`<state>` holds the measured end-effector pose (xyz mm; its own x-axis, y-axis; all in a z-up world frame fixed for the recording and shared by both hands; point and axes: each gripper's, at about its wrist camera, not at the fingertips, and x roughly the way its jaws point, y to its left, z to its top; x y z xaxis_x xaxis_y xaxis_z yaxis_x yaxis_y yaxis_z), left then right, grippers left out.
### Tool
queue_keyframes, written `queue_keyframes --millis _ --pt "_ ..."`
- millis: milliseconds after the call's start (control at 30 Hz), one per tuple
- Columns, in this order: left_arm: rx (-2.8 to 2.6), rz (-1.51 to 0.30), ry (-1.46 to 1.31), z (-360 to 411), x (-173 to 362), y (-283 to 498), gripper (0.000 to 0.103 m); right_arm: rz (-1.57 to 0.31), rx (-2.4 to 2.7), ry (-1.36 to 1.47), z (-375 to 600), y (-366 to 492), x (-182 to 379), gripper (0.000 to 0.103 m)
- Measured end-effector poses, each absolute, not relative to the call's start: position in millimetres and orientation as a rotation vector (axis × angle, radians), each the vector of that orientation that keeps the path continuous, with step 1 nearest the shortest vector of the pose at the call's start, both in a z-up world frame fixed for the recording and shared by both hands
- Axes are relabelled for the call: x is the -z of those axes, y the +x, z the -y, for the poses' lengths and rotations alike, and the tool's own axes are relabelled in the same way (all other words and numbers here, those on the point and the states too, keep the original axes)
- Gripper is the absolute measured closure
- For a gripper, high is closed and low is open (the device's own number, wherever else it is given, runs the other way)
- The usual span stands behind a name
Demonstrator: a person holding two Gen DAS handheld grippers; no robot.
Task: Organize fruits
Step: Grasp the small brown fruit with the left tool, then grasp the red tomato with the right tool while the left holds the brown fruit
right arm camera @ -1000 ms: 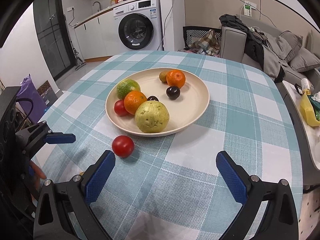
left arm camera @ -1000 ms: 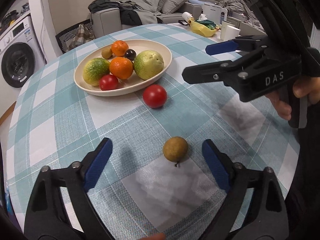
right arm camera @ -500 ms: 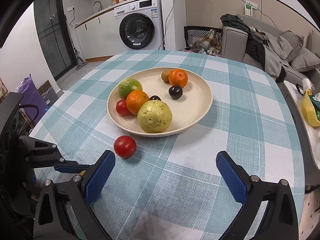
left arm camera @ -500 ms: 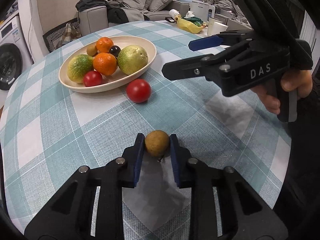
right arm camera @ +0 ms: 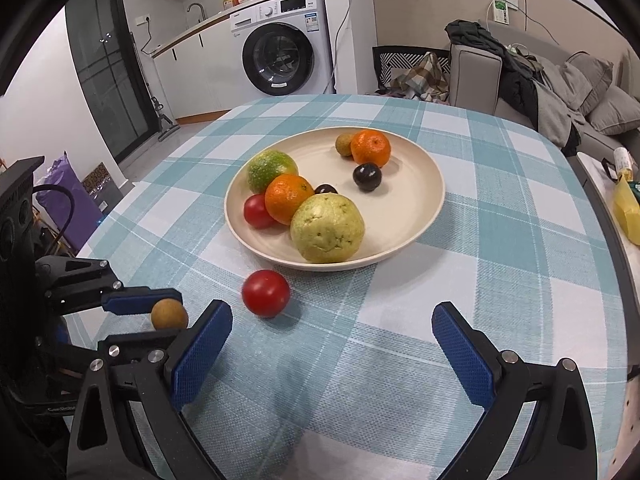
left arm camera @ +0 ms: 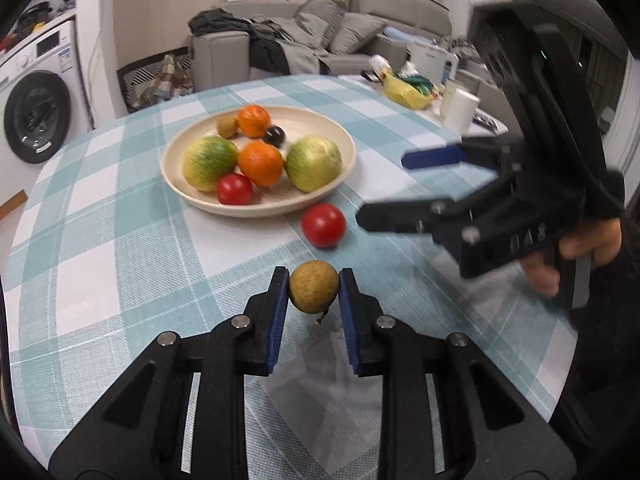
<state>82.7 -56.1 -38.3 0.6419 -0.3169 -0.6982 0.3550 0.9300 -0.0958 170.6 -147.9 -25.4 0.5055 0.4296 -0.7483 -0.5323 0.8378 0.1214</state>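
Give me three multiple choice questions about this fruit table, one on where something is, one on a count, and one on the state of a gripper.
1. Where does the loose red tomato lie?
A. On the tablecloth just outside the plate
B. Inside the plate
C. Between the right gripper's fingers

2. How many orange-coloured fruits are in the plate?
A. One
B. Two
C. Four

3. What is the left gripper doing?
A. Standing open over bare cloth
B. Shut on the small brown fruit
C. Shut on the red tomato

Answers:
1. A: it sits on the checked tablecloth beside the plate's near rim.
2. B: one orange fruit at the front cluster, another near the far rim.
3. B: both blue pads press the sides of the small brown fruit, while the right gripper stands open.
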Motion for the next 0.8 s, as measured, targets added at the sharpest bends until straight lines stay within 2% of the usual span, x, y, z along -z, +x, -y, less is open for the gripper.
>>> queue_keyframes --millis 100,167,233,300,367,500,800 --pt "0.337 -0.761 0.02 46.8 34.2 85.7 0.081 -0.86 -0.607 -0.117 140.1 168.8 26.5 0.004" --pt "0.305 -0.749 0.002 41.2 32.1 86.9 0.081 -0.866 -0.622 -0.124 133.4 167.4 28.8 0.016" --pt "0.282 -0.744 -0.016 35.3 30.6 88.3 0.081 -0.882 -0.636 -0.129 126.0 167.1 33.4 0.022" --pt "0.264 -0.739 -0.032 29.9 30.3 89.3 0.081 -0.886 -0.64 -0.13 122.0 167.1 36.6 0.023" --pt "0.243 -0.737 -0.04 26.7 30.8 90.4 0.081 -0.876 -0.642 -0.126 118.3 166.3 36.3 0.029" --pt "0.22 -0.731 -0.05 22.3 30.9 92.1 0.081 -0.86 -0.644 -0.113 114.3 165.8 33.8 0.033" --pt "0.198 -0.735 -0.061 19.7 33.5 95.4 0.081 -0.878 -0.648 -0.133 110.9 166.1 38.4 0.05"
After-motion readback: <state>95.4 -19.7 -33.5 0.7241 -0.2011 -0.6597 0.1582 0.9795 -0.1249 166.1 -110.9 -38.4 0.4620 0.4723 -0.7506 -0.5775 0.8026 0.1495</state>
